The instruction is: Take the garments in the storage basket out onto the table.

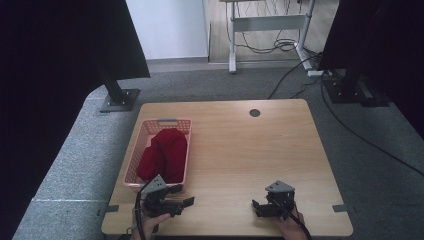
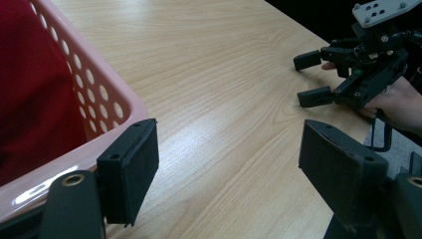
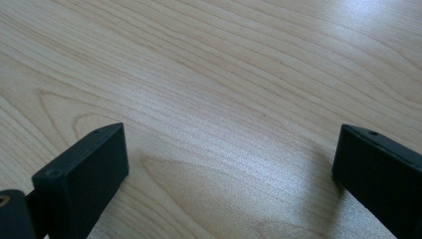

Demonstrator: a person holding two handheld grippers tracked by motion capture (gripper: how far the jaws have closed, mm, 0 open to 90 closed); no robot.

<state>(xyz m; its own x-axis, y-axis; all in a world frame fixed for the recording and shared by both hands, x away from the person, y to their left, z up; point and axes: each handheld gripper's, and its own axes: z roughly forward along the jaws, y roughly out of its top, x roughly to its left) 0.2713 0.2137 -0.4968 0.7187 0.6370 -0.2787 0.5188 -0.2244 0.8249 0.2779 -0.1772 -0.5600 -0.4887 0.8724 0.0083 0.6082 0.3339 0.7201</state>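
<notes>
A pink perforated basket (image 1: 148,131) stands on the left half of the wooden table (image 1: 250,150), and a red cloth (image 1: 165,152) lies bundled inside it. My left gripper (image 1: 184,195) is open just in front of the basket's near right corner, jaws pointing right. In the left gripper view the basket wall (image 2: 107,89) and the red cloth (image 2: 30,89) sit at the left, beside my open left gripper (image 2: 234,164). My right gripper (image 1: 256,208) is open near the front edge, low over bare wood. The left gripper view catches my right gripper (image 2: 309,78) farther off. The right gripper (image 3: 229,169) holds nothing.
A round grey grommet (image 1: 254,112) sits in the tabletop near the far edge. Black stands (image 1: 119,97) rise on the carpet beyond the table's far corners. A white desk frame (image 1: 270,30) with loose cables stands further back.
</notes>
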